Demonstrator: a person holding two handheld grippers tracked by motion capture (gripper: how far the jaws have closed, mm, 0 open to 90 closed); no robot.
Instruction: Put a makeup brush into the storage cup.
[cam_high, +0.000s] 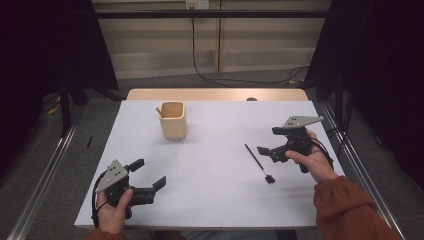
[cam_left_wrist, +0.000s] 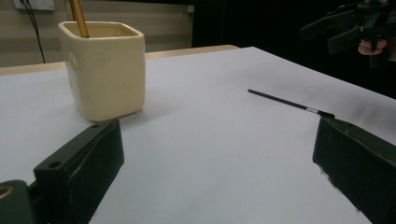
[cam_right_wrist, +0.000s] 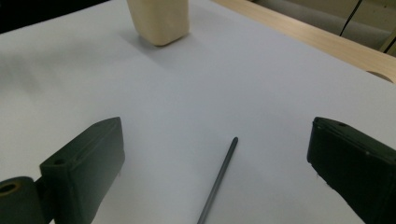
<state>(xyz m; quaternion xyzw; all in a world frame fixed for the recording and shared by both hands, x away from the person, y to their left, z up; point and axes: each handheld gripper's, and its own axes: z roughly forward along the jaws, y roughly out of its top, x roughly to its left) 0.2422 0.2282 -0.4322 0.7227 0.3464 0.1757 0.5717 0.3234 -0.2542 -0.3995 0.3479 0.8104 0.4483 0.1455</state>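
A cream square cup (cam_high: 173, 121) stands at the back left of the white table top (cam_high: 215, 200), with a wooden stick (cam_high: 159, 112) leaning in it. A thin black brush (cam_high: 259, 162) lies flat right of centre. My right gripper (cam_high: 269, 141) hovers open just right of the brush; in the right gripper view the brush (cam_right_wrist: 218, 181) lies between and below the jaws of this gripper (cam_right_wrist: 215, 126), untouched. My left gripper (cam_high: 148, 173) is open near the front left edge, empty. In the left gripper view this gripper (cam_left_wrist: 217, 135) faces the cup (cam_left_wrist: 105, 70), the stick (cam_left_wrist: 79, 18) and the brush (cam_left_wrist: 289, 102).
A wooden strip (cam_high: 215, 94) runs along the table's far edge. Metal rails (cam_high: 47, 170) flank both sides on the grey floor. Cables (cam_high: 235, 79) lie on the floor behind. The right gripper (cam_left_wrist: 345, 28) shows far off in the left gripper view.
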